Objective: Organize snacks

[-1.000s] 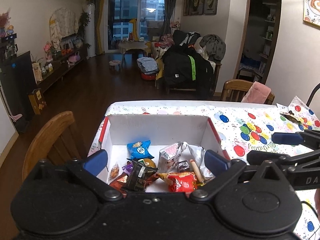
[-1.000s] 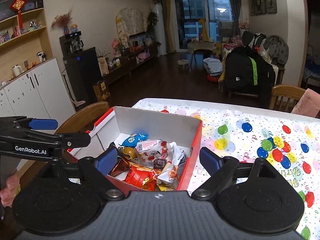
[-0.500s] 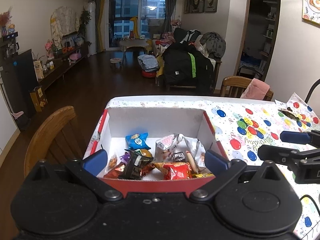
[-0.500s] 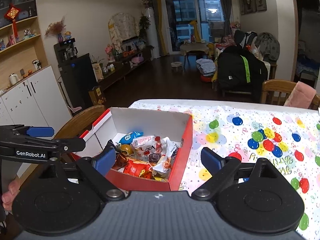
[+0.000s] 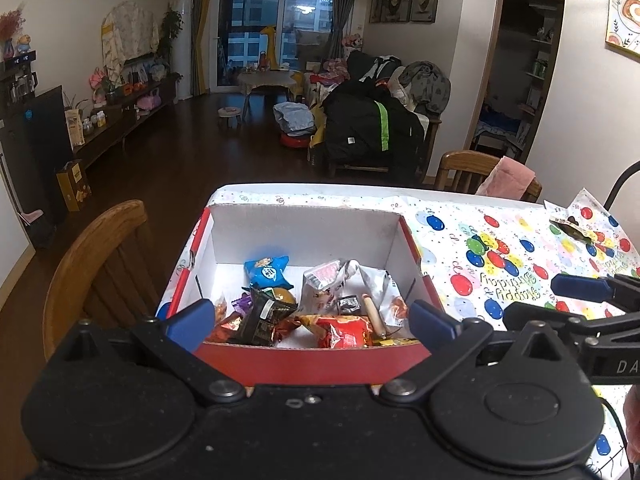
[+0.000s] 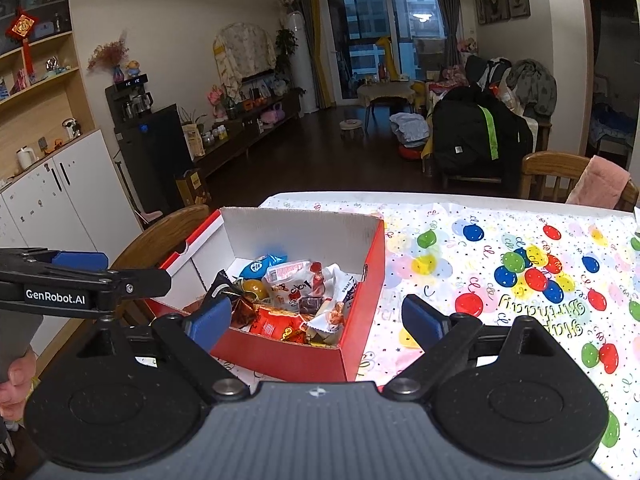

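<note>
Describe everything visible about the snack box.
The box is open-topped cardboard, red outside and white inside, with no lid in sight. It sits flat on the balloon-print tablecloth near the table's left edge, beside a wooden chair. Loose wrapped snacks cover its floor, among them a blue packet and a red packet. Neither gripper touches it.

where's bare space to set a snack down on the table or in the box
Free: the balloon tablecloth right of the red box, out to the far table edge, and the box's white floor strip along its back wall, left of the blue packet. Crowded: the box's near half, heaped with wrappers.
</note>
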The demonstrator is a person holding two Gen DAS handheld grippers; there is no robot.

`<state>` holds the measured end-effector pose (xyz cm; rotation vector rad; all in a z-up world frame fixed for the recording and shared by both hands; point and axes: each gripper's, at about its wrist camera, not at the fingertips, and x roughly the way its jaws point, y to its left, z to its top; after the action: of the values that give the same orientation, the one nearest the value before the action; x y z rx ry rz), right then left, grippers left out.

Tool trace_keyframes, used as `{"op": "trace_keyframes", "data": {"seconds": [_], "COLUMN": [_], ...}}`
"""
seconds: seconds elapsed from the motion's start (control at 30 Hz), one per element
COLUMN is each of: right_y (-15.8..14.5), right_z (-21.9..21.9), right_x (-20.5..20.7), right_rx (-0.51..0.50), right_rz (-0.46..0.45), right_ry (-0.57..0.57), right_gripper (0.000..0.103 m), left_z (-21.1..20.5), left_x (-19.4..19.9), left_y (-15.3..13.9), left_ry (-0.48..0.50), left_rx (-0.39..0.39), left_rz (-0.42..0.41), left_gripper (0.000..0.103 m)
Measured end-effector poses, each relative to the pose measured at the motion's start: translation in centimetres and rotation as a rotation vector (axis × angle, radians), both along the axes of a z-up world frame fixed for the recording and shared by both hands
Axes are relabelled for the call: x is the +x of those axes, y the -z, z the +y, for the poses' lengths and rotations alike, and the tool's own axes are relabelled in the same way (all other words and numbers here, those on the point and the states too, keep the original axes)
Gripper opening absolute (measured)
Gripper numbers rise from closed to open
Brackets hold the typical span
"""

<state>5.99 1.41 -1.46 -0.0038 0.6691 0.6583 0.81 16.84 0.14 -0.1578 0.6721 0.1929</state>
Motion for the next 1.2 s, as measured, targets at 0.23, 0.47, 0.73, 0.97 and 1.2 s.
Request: {"op": "trace_keyframes", "data": {"seconds": [0.23,0.47,0.73,0.97,1.2], "right_y": [-0.24,-0.37,-0.26,-0.28,-0.47], "right_z": [-0.06,-0.14,-0.26,-0.27,-0.20], "right_x": [0.13,0.20,0.21,0.49,0.83], "right_rx": [0.004,0.009,0.014,0.011,0.006], "right_rz": [0.004,0.009,0.018,0.030,0.041], "right_ry": [0.011,0.019,0.029,0.032,0.037], "right_gripper": [0.093,0.093,0.093,0.093,0.093], "left_z": [0.00,-0.06,0.00,-0.08,0.08], "left_x": [0.25,0.39,0.57,0.85,1.02], "left_y": [-0.01,-0.04,-0.10,-0.24,-0.88], "left_ry": [-0.013,-0.012,-0.014,-0.015,-0.020], "left_rx": [0.004,0.002,-0.010,-0.012,-0.021], "left_rz": [0.009,0.010,0.016,0.029,0.035], "left_gripper": [0.103,0.103,0.103,0.103,0.103]}}
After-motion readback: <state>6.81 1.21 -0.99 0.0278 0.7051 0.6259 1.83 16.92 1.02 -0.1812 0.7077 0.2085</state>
